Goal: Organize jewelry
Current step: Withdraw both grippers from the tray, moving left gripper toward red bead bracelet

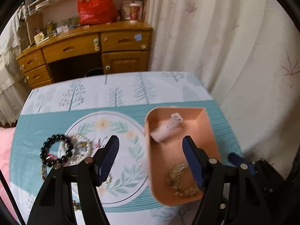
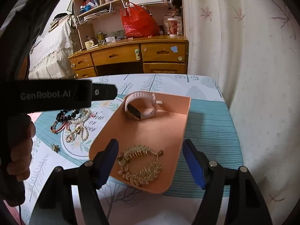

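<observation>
A peach tray [image 1: 210, 131] [image 2: 165, 123] lies on the table. In it are a pink watch [image 1: 166, 128] [image 2: 140, 106] at the far end and a gold hair comb [image 1: 180, 180] [image 2: 140, 166] at the near end. A pile of jewelry lies left of the tray: a black bead bracelet [image 1: 56, 150] [image 2: 64, 116], pearl strands [image 1: 78, 148] [image 2: 82, 129] and a red cord piece [image 2: 60, 128]. My left gripper [image 1: 151, 159] is open and empty above the tray's left wall. My right gripper [image 2: 150, 161] is open and empty, straddling the gold comb.
The table has a teal and white patterned cloth [image 1: 112, 93] [image 2: 206, 131]. A small gold brooch [image 2: 55, 147] lies alone near the left. The left gripper's body [image 2: 56, 95] crosses the right wrist view. A curtain [image 1: 234, 37] hangs at right; a wooden desk [image 1: 90, 46] stands behind.
</observation>
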The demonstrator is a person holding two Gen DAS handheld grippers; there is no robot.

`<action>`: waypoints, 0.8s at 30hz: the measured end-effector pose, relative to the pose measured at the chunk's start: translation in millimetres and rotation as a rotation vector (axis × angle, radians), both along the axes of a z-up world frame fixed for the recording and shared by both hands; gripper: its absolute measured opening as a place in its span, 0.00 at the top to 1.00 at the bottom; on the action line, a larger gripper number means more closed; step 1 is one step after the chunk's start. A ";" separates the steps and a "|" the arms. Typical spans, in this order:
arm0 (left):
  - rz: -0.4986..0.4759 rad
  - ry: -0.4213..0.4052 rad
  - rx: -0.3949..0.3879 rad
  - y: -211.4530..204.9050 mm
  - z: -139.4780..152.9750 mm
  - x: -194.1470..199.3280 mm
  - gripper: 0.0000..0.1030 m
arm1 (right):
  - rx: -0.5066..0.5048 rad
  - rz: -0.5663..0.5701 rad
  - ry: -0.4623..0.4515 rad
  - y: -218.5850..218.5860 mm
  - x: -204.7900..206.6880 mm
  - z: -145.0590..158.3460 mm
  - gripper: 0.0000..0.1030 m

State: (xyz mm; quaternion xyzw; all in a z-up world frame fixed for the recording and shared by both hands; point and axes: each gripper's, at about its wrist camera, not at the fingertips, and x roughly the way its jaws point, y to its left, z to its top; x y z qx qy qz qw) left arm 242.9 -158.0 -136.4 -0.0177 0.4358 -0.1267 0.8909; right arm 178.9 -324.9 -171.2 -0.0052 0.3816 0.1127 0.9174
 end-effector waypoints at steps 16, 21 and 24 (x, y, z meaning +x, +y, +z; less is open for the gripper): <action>0.037 0.147 0.092 91.7 -28.6 -7.6 0.32 | 0.136 -0.104 0.103 49.5 -15.8 0.4 0.31; 0.070 0.150 0.115 124.2 -28.5 -16.9 0.27 | 0.137 -0.063 0.094 78.2 -14.5 5.7 0.31; 0.092 0.162 0.114 142.2 -31.3 -21.8 0.27 | 0.124 -0.026 0.087 98.2 -15.0 7.8 0.31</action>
